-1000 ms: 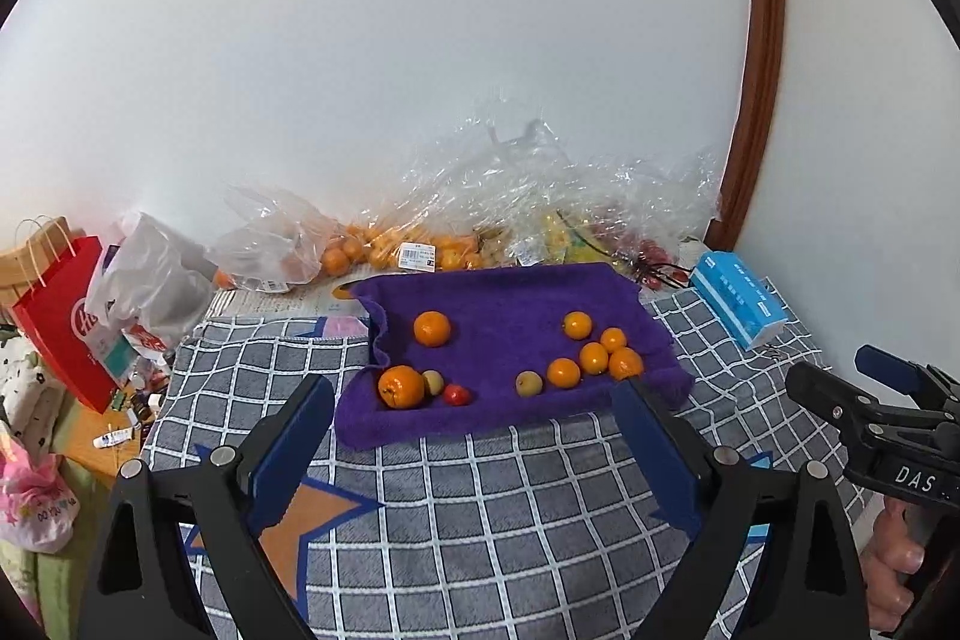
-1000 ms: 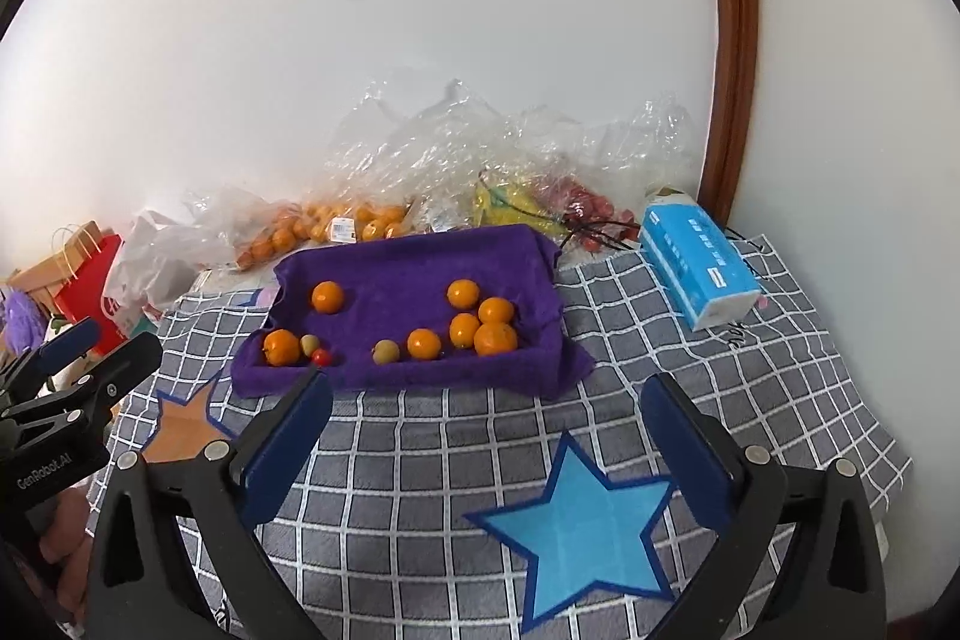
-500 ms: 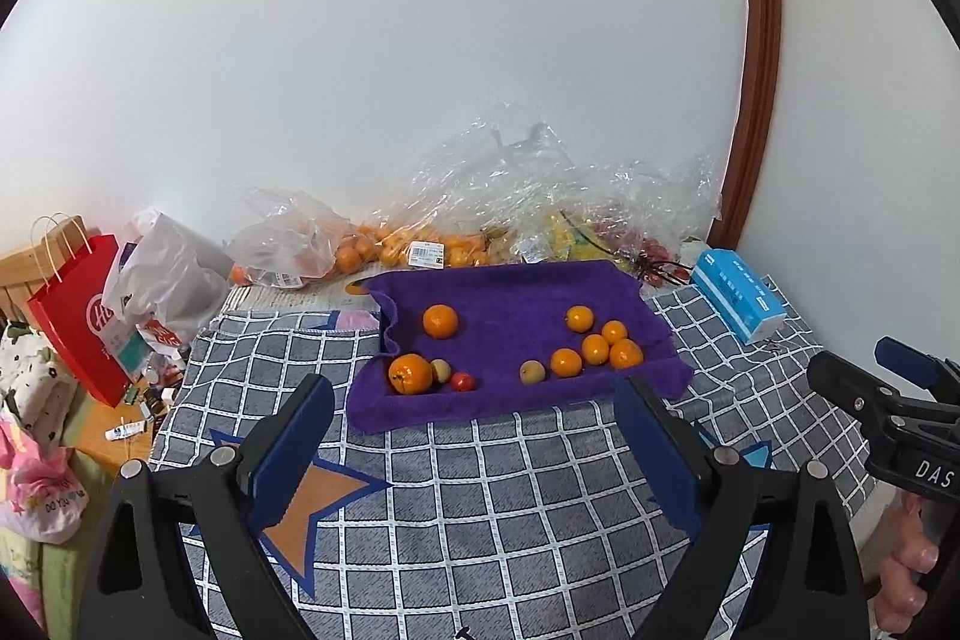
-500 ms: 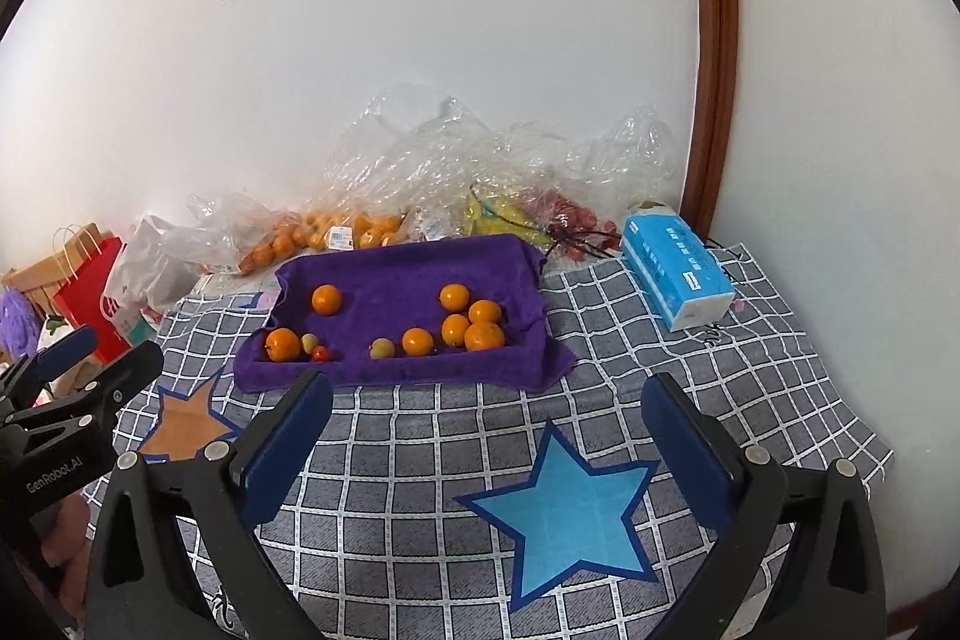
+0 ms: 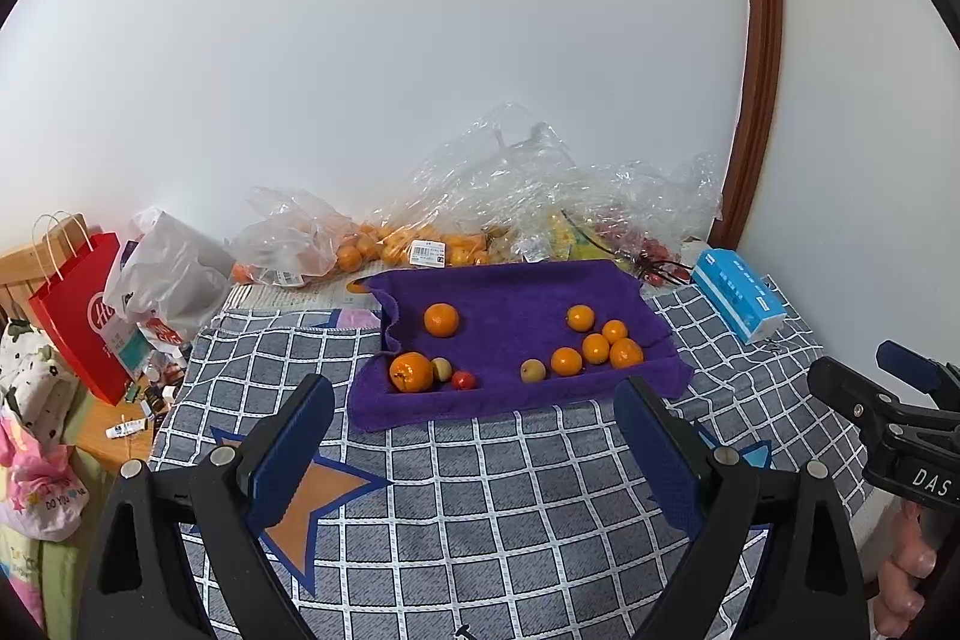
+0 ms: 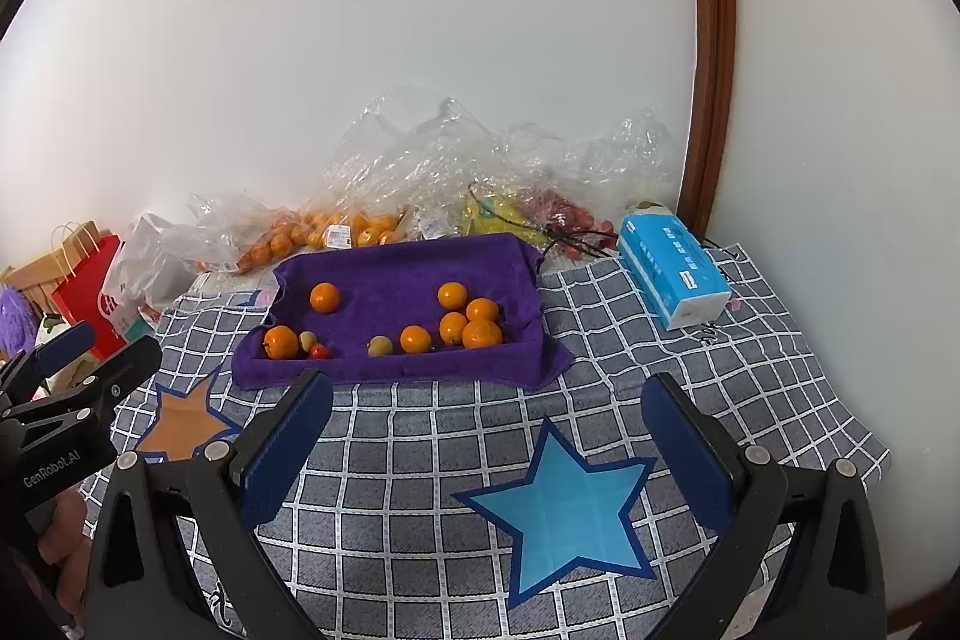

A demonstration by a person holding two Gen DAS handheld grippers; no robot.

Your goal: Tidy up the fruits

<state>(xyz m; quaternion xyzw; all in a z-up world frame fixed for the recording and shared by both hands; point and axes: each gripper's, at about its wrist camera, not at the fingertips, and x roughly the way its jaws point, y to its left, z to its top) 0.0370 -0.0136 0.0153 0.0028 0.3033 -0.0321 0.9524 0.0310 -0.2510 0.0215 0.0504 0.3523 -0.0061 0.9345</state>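
A purple towel (image 5: 510, 304) (image 6: 396, 274) lies on the checked cloth and carries the fruit. On its left sit two oranges (image 5: 411, 372) (image 6: 281, 342), a pale small fruit (image 5: 442, 369) and a red one (image 5: 463, 379) (image 6: 320, 352). On its right is a cluster of several oranges (image 5: 596, 347) (image 6: 468, 325) and a second pale fruit (image 5: 533, 370) (image 6: 380, 345). My left gripper (image 5: 474, 436) is open, well short of the towel, holding nothing. My right gripper (image 6: 486, 436) is open too, also short of the towel.
Clear plastic bags of oranges (image 5: 396, 244) and other fruit (image 6: 528, 208) line the wall. A blue tissue pack (image 5: 738, 292) (image 6: 672, 274) lies at the right. A red paper bag (image 5: 78, 310) and clutter stand off the left edge. Checked cloth (image 6: 420, 460) fills the foreground.
Both grippers have pulled back and risen, so the towel and fruit look smaller and farther. Both stay open. The fruit has not moved.
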